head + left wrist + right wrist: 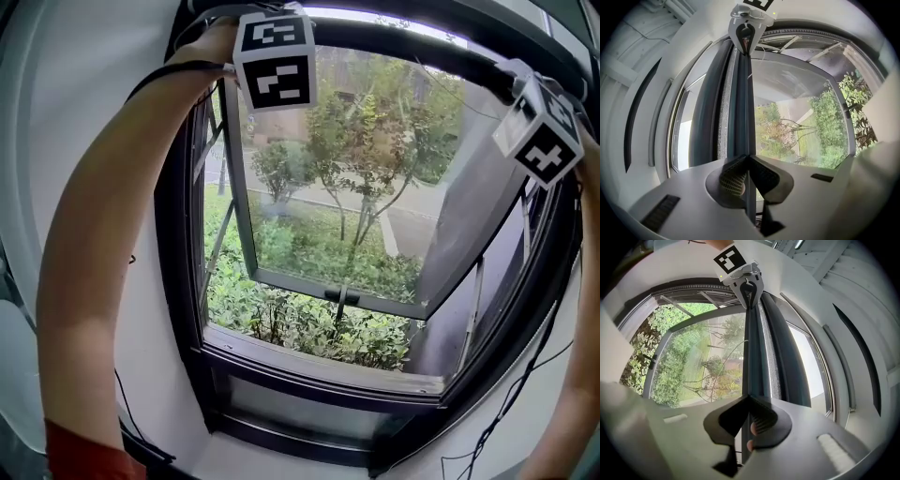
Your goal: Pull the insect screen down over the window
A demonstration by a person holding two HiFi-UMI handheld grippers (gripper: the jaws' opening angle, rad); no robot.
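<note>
The insect screen's dark pull bar [403, 42] spans the top of the window opening. Both grippers are raised to it, and in the head view only their marker cubes show, left [275, 61] and right [539, 131]. In the left gripper view my left gripper [749, 174] is shut on the thin edge of the bar [743, 117], which runs away to the right gripper [746, 29]. In the right gripper view my right gripper [749, 417] is pinched shut on the same bar [754, 357], with the left gripper [747, 284] at its far end. A speckled grey strip [774, 362] lies along the bar.
The black window frame [178, 244] surrounds an outward-tilted glass sash [328, 291] over shrubs and trees. The sill [319, 366] lies below. Thin cables [506, 412] hang at the lower right. The person's bare left arm [103, 234] reaches up along the white wall.
</note>
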